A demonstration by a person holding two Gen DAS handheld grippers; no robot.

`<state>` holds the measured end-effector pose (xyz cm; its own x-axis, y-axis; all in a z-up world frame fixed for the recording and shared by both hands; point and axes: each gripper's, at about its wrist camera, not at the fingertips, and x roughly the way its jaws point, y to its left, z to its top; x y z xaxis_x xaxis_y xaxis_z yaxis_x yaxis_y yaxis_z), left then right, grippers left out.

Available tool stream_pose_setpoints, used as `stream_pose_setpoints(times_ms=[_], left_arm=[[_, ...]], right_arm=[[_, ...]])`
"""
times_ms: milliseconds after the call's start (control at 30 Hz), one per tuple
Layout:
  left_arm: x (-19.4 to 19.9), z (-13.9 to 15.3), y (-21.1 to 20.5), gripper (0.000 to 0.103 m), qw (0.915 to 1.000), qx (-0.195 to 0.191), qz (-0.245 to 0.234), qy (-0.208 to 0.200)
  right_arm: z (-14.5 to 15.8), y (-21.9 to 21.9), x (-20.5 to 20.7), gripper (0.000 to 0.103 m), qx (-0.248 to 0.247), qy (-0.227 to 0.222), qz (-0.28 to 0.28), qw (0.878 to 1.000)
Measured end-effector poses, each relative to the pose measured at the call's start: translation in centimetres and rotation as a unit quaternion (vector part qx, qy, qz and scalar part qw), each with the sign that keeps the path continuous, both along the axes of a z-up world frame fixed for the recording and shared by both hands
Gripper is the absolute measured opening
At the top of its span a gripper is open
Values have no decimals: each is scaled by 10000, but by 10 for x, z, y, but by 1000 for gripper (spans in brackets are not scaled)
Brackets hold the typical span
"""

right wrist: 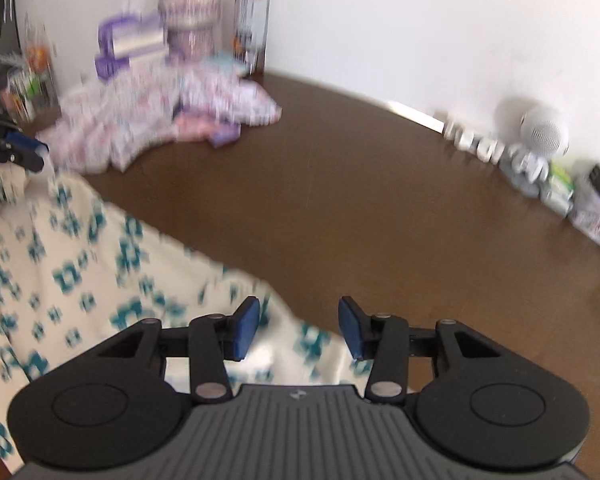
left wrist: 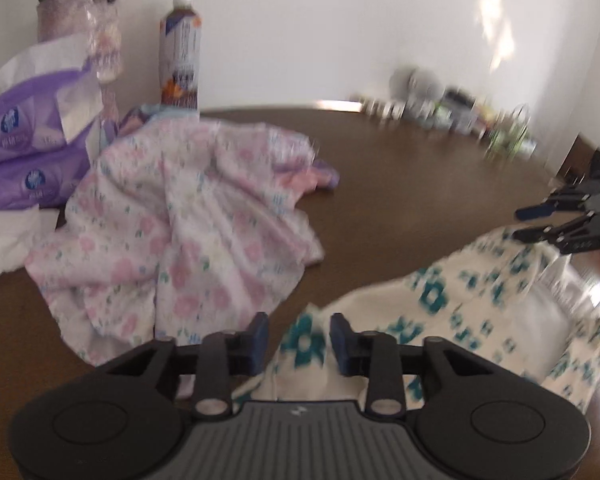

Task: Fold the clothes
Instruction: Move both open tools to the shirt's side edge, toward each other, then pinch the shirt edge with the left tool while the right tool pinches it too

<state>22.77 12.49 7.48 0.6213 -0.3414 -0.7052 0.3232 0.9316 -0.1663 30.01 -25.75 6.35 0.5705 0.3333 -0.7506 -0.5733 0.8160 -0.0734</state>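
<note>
Two garments are seen on the brown worktop (left wrist: 400, 168). The cream garment with teal flowers (left wrist: 440, 312) is spread along the near edge, between the two tongs. The pink floral garment (left wrist: 172, 224) is heaped further back on the left, well apart from the cream one, with bare wood between them.

The left tongs (left wrist: 299, 344) are held over the cream cloth's left end; their two blue pads (left wrist: 260, 340) stand apart with cloth visible in the gap, and whether the cloth is gripped cannot be told. The right tongs (right wrist: 296, 330) are parted wider above the cloth's right corner, with nothing clamped between the pads.

Behind the pink heap, two purple tissue packs (left wrist: 28, 152) are stacked, one on the other, with white tissue pulled from the upper. One bottle (left wrist: 180, 52) and one vase (left wrist: 80, 28) holding green stems are set against the wall. Along the far right edge a row of small items (right wrist: 540, 168) is blurred, and its count cannot be given.
</note>
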Motion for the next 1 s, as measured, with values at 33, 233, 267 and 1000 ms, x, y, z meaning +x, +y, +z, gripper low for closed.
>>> stream_pose_setpoints(times_ms=[33,233,267,1000], left_arm=[[2,7,0,43,9999,-51,5,-98],[33,0,-29,41,9976,201,-631,224],[36,-5,-36,40,9959,317,-788,321],[45,-33,-78,2,9611,1673,-2047,798]], right_arm=[[5,1,5,45,9,-10,13,10000],[1,14,34,45,-143,420,394,9982],[-3,16,37,45,-177,535,487,9972],[-24,49,34,7,-1014,1064,1663,9751]])
